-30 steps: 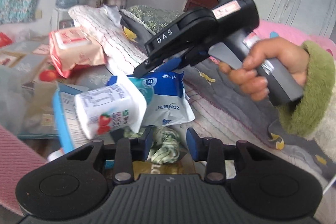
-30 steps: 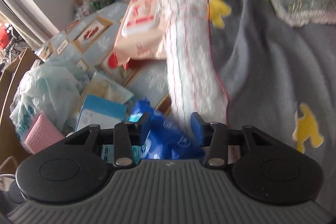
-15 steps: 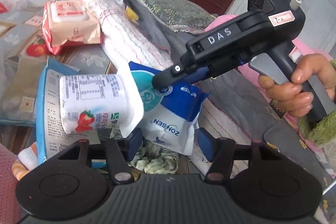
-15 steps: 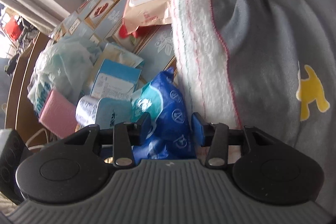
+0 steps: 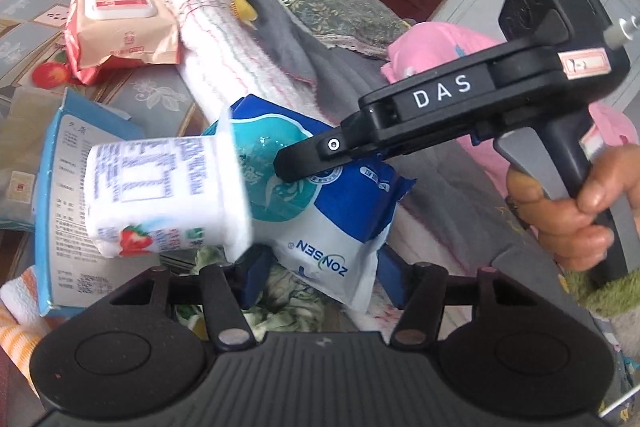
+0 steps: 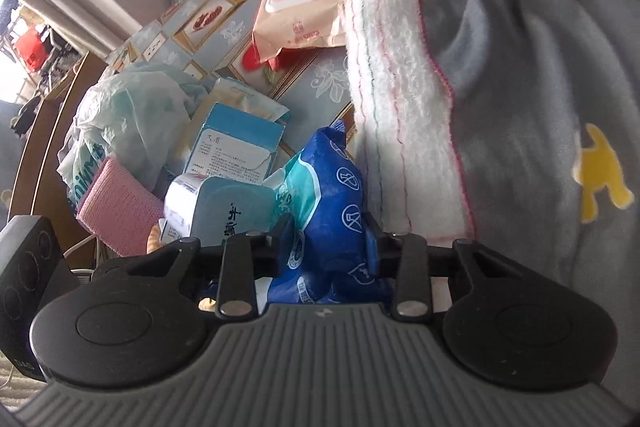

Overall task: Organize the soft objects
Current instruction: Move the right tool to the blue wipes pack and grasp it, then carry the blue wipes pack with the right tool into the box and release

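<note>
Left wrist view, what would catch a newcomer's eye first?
The right gripper, black and marked DAS, reaches in from the right, its jaws closing around a blue and white pouch. Beside the pouch, left of it, lies a white strawberry cup on its side, on a blue box.

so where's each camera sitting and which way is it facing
Left wrist: on the left gripper, looking down its open fingers at the blue and white pouch and yogurt cup; the right gripper and the hand holding it show.
Right wrist: on the right gripper, angled down; its jaws are closing with the pouch between them.
Shared: pouch, cup, wipes pack, white towel.
</note>
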The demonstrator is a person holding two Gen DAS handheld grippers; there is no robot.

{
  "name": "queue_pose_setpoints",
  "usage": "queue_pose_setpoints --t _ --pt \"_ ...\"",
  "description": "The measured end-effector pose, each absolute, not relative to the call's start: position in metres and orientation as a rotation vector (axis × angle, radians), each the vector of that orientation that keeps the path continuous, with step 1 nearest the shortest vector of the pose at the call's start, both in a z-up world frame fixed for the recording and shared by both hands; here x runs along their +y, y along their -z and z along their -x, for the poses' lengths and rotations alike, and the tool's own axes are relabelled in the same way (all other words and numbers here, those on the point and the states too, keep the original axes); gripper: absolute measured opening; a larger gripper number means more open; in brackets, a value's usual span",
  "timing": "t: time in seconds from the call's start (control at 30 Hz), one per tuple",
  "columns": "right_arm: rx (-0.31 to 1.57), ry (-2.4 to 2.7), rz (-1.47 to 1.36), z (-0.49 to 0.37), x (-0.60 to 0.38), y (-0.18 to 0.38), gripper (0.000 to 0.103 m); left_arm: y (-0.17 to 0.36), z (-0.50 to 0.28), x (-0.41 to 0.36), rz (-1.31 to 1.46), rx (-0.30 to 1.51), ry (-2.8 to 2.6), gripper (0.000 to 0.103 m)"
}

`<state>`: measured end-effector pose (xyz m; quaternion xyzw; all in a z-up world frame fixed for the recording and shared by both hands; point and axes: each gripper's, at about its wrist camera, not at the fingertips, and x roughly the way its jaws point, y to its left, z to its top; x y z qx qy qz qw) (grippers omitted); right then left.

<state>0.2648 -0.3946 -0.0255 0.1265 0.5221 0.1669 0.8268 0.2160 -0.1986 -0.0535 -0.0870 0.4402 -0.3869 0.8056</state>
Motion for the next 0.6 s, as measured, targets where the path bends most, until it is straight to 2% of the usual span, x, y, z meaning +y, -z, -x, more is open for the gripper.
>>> queue_pose_setpoints --t 0.2,0.6 --pt "1.035 -0.275 -0.286 -0.229 -0.407 -0.003 0.032 0.03 -0.196 -0.202 0.177 0.871 0.876 0.053" --pt "0.815 -0.261 -0.279 -0.153 -0.391 -0.085 0.032 -0.039 -0.138 -0.17 0.165 0.653 0.882 0.052"
